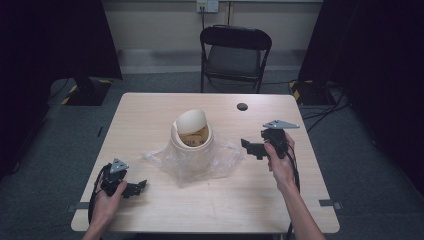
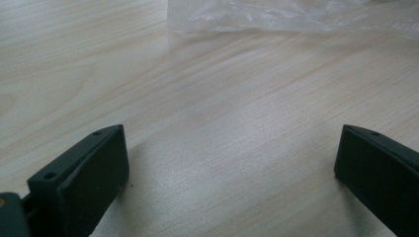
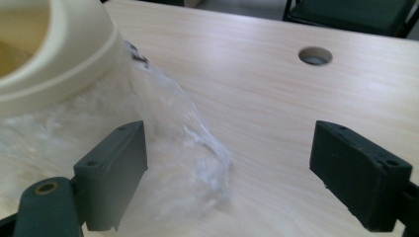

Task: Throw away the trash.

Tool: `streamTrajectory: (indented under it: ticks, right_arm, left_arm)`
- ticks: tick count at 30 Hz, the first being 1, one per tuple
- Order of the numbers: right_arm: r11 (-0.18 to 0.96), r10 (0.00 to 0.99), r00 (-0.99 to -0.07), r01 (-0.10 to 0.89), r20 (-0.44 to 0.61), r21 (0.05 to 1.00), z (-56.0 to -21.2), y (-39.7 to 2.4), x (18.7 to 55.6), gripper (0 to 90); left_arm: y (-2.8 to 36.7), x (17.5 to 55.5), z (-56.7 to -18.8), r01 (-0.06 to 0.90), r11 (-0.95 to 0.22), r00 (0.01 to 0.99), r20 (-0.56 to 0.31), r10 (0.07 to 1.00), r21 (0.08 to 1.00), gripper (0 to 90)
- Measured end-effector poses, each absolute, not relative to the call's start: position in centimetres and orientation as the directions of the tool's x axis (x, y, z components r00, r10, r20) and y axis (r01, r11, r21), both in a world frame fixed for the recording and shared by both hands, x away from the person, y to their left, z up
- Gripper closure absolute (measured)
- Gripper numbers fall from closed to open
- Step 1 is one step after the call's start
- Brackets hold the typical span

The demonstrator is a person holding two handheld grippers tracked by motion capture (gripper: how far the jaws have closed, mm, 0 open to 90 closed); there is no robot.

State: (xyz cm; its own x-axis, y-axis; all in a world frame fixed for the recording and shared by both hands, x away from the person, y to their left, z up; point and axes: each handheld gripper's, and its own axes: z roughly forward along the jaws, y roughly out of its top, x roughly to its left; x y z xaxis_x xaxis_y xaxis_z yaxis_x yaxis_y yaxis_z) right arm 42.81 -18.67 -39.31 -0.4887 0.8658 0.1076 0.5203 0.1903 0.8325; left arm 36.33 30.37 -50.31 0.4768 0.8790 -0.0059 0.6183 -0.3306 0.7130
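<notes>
On the light wooden table (image 1: 150, 107) stands a cream-coloured bin (image 1: 191, 137) with a swing lid, near the middle, and a clear plastic bag (image 1: 220, 160) is spread around its base. The left gripper (image 1: 141, 185) is held low at the near left corner of the table, apart from the bag. In the left gripper view its two black jaws are spread wide with only bare wood between them, and the edge of the bag (image 2: 291, 15) lies farther ahead. The right gripper (image 1: 246, 144) is held just beside the right edge of the bag. In the right gripper view its jaws are also wide apart and hold nothing; the bag's (image 3: 197, 148) crumpled edge lies between them, close to the left jaw, and the bin (image 3: 59, 54) is behind it.
</notes>
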Motion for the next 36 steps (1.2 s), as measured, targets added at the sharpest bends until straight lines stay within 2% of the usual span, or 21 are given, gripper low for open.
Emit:
streamTrajectory:
  ticks: [8, 11, 17, 26, 36]
  right_arm:
    - [0.146, 0.898, -0.419, 0.573, 0.134, 0.807, -41.0, -21.7, 42.1, 14.6]
    - [0.161, 0.913, -0.394, 0.582, 0.103, 0.797, -41.8, -23.1, 41.6, 14.5]
    - [0.136, 0.936, -0.334, 0.631, 0.110, 0.764, -43.8, -25.3, 40.7, 14.7]
    - [0.129, 0.948, -0.298, 0.675, 0.108, 0.727, -45.8, -27.4, 39.4, 14.7]
    - [0.165, 0.965, -0.258, 0.722, 0.040, 0.672, -48.9, -28.4, 38.6, 14.8]
  left_arm:
    - [30.4, 36.3, -50.3, 0.618, -0.331, 0.478, -0.006, 0.878, 0.713, 0.0]
    - [30.4, 36.3, -50.3, 0.618, -0.331, 0.477, -0.005, 0.879, 0.713, 0.0]
    - [30.4, 36.3, -50.3, 0.618, -0.331, 0.477, -0.006, 0.879, 0.713, 0.0]
    - [30.4, 36.3, -50.3, 0.618, -0.332, 0.478, -0.005, 0.879, 0.713, 0.0]
    - [30.3, 36.3, -50.3, 0.617, -0.322, 0.472, -0.010, 0.882, 0.718, 0.0]
